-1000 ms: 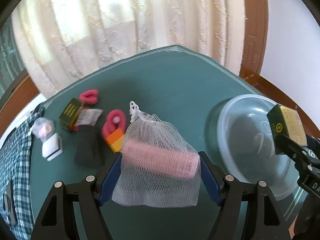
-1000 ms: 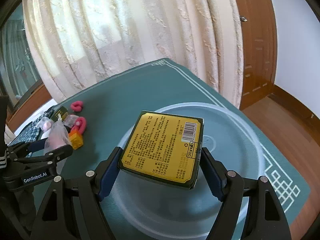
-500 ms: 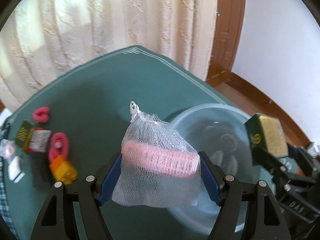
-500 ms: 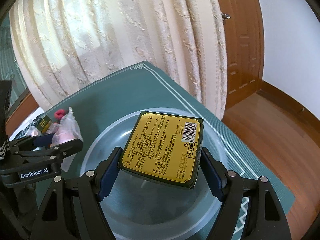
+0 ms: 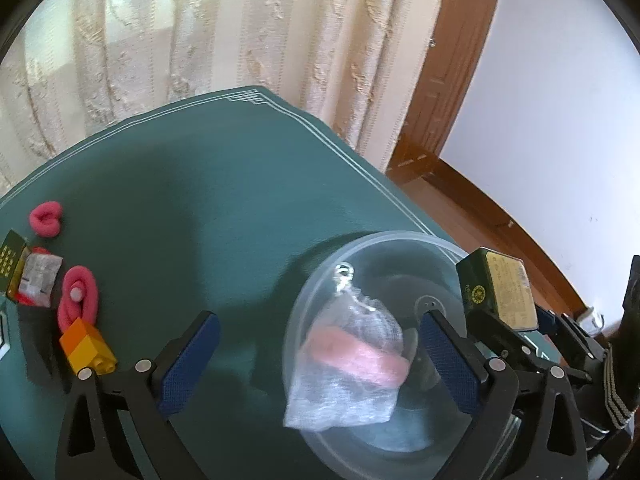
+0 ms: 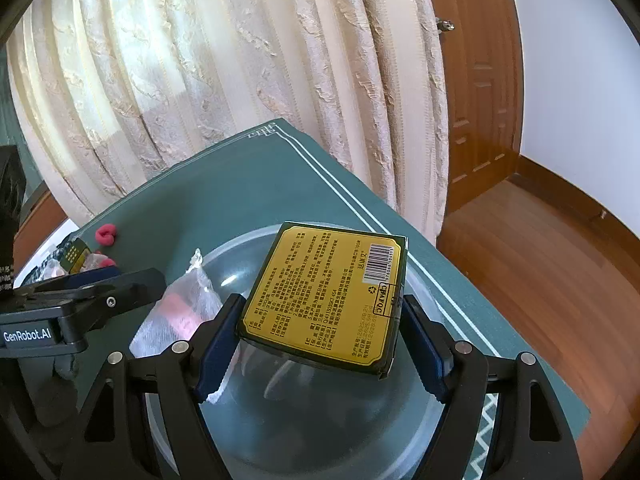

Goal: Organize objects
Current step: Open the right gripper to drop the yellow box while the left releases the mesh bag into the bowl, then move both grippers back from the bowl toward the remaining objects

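My left gripper is open above the near left side of a clear plastic bowl. A white mesh bag with a pink roll inside is blurred, free of the fingers, at the bowl's left rim; it also shows in the right wrist view. My right gripper is shut on a flat yellow and dark green box and holds it over the bowl. The box also shows at the right in the left wrist view.
The bowl stands on a teal table near its right edge. At the far left lie two pink rolled items, an orange and yellow block, a small packet and a green box. Curtains hang behind.
My left gripper swung right over the bowl and opened, and the mesh bag left its fingers and dropped toward the bowl. The right gripper still holds the box above the bowl.
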A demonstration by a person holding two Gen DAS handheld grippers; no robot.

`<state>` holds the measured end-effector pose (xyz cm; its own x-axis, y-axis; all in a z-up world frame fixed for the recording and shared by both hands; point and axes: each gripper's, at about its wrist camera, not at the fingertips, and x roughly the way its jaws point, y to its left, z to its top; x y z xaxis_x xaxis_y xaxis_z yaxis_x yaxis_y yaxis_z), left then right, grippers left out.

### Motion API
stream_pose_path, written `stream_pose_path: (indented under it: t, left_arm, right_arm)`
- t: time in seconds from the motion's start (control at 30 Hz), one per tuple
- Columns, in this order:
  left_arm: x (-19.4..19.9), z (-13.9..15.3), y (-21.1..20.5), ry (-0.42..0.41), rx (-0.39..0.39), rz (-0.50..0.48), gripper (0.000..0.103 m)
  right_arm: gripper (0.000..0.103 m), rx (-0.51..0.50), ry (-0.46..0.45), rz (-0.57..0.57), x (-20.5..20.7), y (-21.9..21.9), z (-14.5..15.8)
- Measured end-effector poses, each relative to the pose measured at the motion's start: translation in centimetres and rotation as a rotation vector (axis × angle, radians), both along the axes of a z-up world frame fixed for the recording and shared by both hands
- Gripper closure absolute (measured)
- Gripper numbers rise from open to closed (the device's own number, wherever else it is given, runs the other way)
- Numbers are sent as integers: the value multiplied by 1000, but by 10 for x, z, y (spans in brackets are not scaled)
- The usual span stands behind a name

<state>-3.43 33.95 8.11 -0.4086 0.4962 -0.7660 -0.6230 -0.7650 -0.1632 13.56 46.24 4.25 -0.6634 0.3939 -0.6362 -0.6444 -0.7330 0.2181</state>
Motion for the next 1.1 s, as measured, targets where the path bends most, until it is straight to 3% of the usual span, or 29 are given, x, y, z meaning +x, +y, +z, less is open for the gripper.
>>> stream_pose_path:
  t: [0.37, 0.6, 1.1]
  left_arm:
    - [7, 6, -31, 116, -52, 109, 1]
    - [4, 6, -43, 136, -67, 144, 1]
    - [2, 7, -77, 155, -70, 221, 1]
  right_arm:
    - [25, -14, -12, 67, -41, -2, 9]
    - [24, -28, -31, 72, -60, -4, 7]
    - [24, -1, -3, 57, -56, -26, 22]
